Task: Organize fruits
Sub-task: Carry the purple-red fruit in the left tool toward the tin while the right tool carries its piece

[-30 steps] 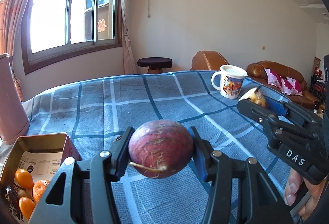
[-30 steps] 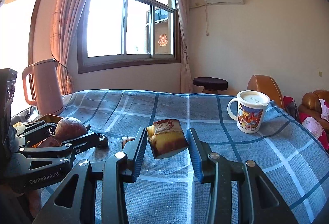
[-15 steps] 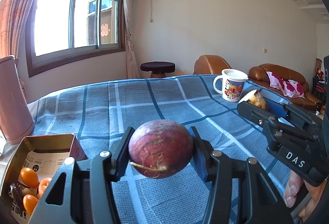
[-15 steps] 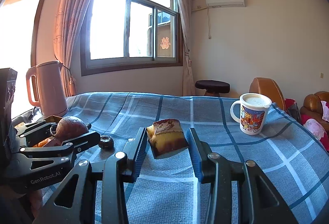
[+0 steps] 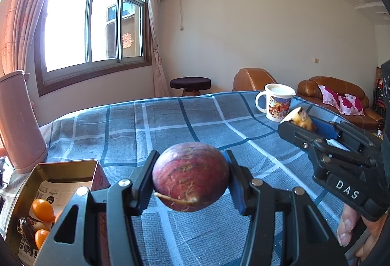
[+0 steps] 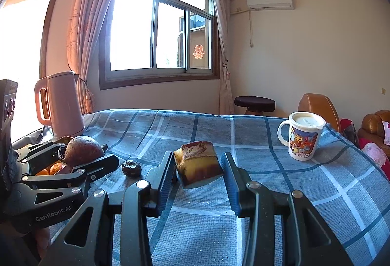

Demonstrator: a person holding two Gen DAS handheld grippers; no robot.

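Above the blue checked tablecloth [image 5: 170, 119] both grippers are held up in the air, each one with something between its fingers; the left gripper [image 5: 190, 180] is closed on a round purple-red passion fruit [image 5: 191, 179], with its pads pressing the two sides of the fruit and the dry stem pointing toward the camera; the right gripper [image 6: 198, 169] is closed narrow on a cut wedge of fruit [image 6: 198, 163], yellow flesh with a dark skin edge, and the left pad touches it clearly, while at the right pad the contact is harder to see. Low at the left side stands an open metal tin [image 5: 65, 168] with small oranges [image 5: 42, 209] inside it, just beside a pink kettle [image 5: 17, 119]; I judge this tin is the place for the fruits, though it is not certain. A small dark round thing [image 6: 131, 168] lies on the cloth near the left gripper; what it is I cannot tell. A lidded mug [image 6: 302, 135] stands well apart on the right. The passion fruit looks light, with a stiff and smooth shell, so it may slip or roll; the grip across its widest part seems right. The wedge is probably soft and moist; strong pressing could crush it, so a gentle hold on the flat cut sides is better.
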